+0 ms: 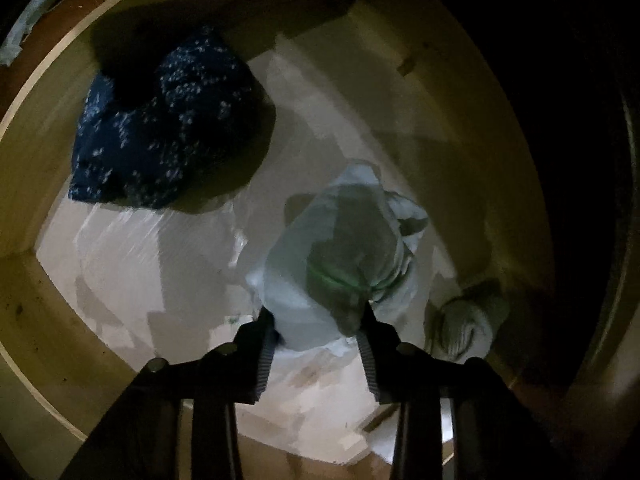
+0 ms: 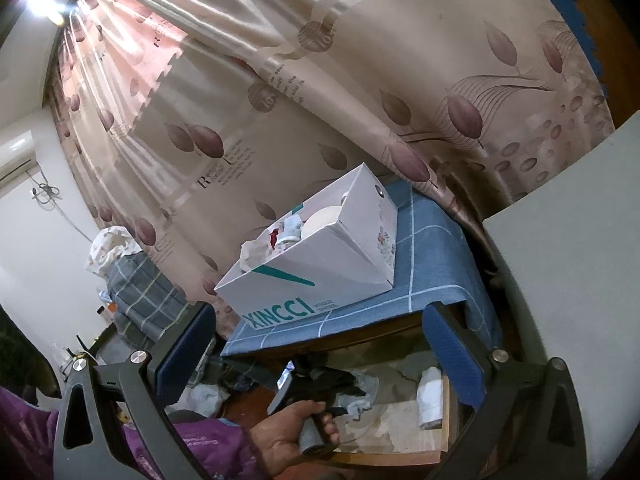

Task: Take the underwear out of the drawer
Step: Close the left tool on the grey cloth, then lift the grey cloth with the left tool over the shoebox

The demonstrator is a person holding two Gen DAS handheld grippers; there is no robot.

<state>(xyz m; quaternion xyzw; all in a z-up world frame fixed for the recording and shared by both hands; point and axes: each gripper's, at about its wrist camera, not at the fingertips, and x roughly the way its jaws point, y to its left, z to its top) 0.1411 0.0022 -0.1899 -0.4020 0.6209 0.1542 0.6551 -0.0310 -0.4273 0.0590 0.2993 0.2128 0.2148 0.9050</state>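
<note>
In the left wrist view my left gripper (image 1: pixel 318 320) is inside the wooden drawer (image 1: pixel 36 184). Its fingers close around the near end of a pale blue-white piece of underwear (image 1: pixel 340 248) with a green band, lying on the drawer's white lining. A dark blue garment with white specks (image 1: pixel 160 128) lies at the drawer's far left. A small rolled whitish cloth (image 1: pixel 468 320) lies at the right. In the right wrist view my right gripper (image 2: pixel 320 312) is open and empty, held above the open drawer (image 2: pixel 400 420), where a hand holds the left gripper (image 2: pixel 316 384).
A white XINCCI box (image 2: pixel 320 264) with cloths and a tape roll stands on a blue checked cloth (image 2: pixel 432 272) above the drawer. A floral curtain (image 2: pixel 320 80) hangs behind. A grey panel (image 2: pixel 568 260) stands at right. A checked bundle (image 2: pixel 140 296) lies at left.
</note>
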